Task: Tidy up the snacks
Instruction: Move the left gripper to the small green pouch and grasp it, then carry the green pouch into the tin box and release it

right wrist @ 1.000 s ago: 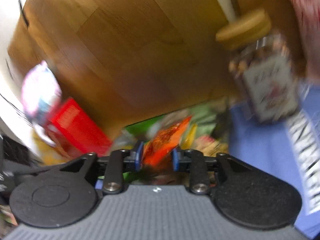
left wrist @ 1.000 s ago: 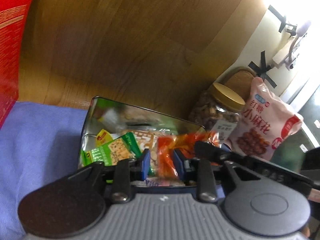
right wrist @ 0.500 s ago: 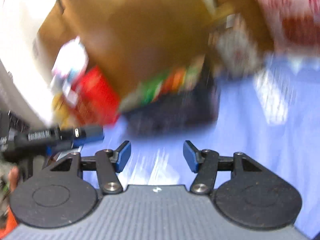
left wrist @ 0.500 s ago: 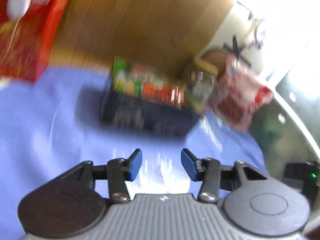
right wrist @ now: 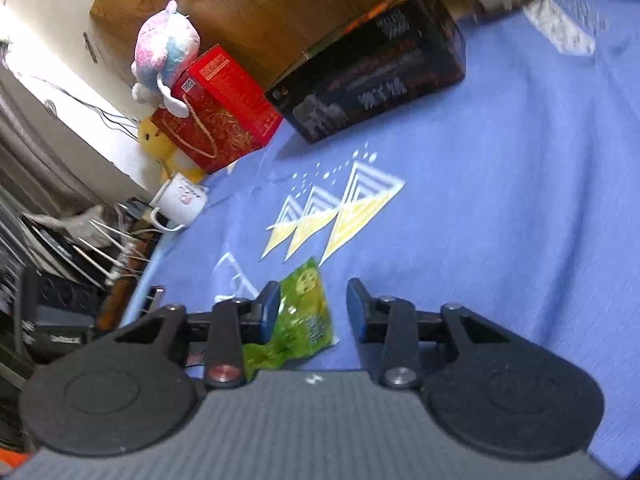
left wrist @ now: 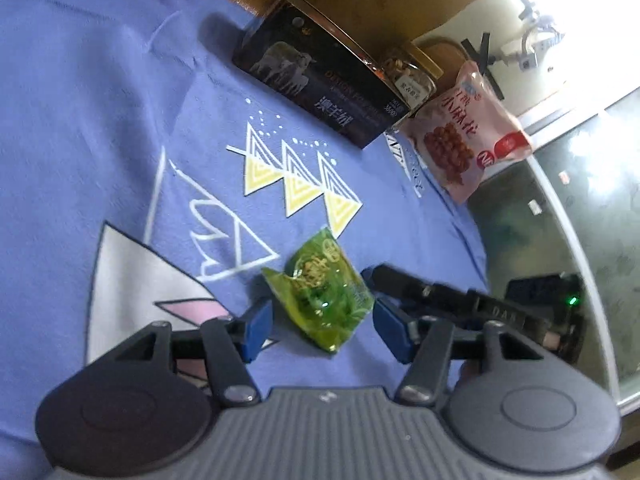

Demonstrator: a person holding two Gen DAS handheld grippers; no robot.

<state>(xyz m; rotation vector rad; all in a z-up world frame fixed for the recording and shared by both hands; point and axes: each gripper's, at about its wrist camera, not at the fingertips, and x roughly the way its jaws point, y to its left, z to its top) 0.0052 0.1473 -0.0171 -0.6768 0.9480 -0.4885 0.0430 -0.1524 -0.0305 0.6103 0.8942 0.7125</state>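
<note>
A green snack packet lies flat on the blue printed cloth. My left gripper straddles it; its jaws are opening and neither pad presses the packet. From the right wrist view the same packet sits between the jaws of my right gripper, which are closing; it lies against the left pad, with a gap to the right one. One of the right gripper's fingers reaches in beside the packet. The dark snack tin stands at the far side of the cloth.
A nut jar and a pink snack bag stand right of the tin, near the glass table edge. A red gift box, a plush toy and a white mug sit at the left.
Both grippers have drawn back from the open tin and come down to the cloth around a green packet. The left jaws stand wider; the right jaws, earlier around an orange packet, are narrowing.
</note>
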